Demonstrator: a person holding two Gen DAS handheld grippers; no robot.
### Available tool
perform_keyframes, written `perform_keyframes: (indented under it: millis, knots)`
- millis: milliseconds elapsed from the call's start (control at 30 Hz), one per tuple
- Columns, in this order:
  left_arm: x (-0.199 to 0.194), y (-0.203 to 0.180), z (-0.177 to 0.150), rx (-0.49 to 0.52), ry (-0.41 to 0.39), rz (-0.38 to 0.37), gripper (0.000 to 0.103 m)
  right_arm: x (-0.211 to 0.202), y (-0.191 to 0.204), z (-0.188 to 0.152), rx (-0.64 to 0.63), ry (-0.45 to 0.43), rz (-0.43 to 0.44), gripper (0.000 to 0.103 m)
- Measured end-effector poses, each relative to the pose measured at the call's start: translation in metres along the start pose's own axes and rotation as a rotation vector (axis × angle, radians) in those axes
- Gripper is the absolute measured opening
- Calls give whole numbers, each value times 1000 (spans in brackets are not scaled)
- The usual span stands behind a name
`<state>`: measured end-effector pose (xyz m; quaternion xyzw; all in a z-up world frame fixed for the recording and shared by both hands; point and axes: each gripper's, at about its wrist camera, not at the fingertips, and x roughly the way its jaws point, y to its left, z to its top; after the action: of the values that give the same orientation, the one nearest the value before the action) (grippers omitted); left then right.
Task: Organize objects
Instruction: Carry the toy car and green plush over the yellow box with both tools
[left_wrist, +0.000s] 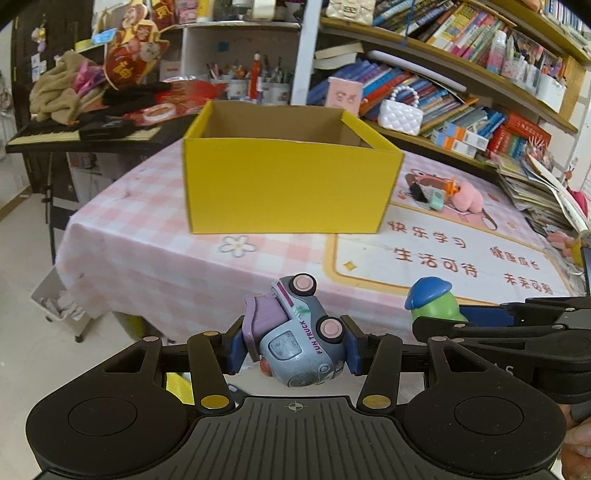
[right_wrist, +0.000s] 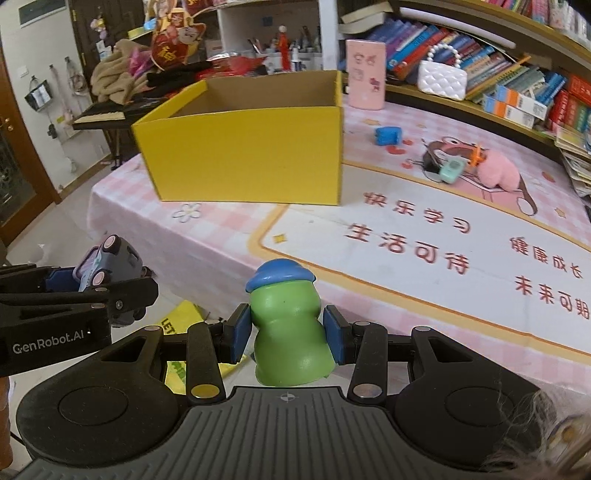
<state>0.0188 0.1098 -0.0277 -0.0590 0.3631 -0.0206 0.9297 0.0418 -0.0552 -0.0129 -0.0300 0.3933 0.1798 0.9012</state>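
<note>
Left gripper (left_wrist: 293, 341) clamps a toy truck (left_wrist: 295, 334) across its sides; right gripper (right_wrist: 288, 332) pinches a green figure (right_wrist: 286, 325) at the waist. Both are held short of the yellow box (left_wrist: 288, 184) on the bench (left_wrist: 166, 258). Judged light, rigid, smooth plastic; flank grips suit.

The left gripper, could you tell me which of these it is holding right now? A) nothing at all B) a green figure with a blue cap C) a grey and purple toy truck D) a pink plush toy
C: the left gripper has its blue pads pressed on either side of the grey and purple toy truck, which is tipped with its wheels up; the green figure sits in the right gripper.
</note>
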Motion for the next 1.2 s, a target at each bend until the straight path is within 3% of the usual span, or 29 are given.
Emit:
perform_keyframes:
  millis: [433,700,1000,1200]
  knots:
    - [-20,29,4,12,-78,9,49,-2,40,8,-26,-57,4,40]
    - [-20,34,30,14,-144,-4,49,0,47,24,-50,-77,3,40]
    - [-7,38,96,-8,-287,20,49,1,29,95,-38,-242,-10,40]
    - [20,39,129,-18,-315,43,49,26,17,148,-60,-330,-22,40]
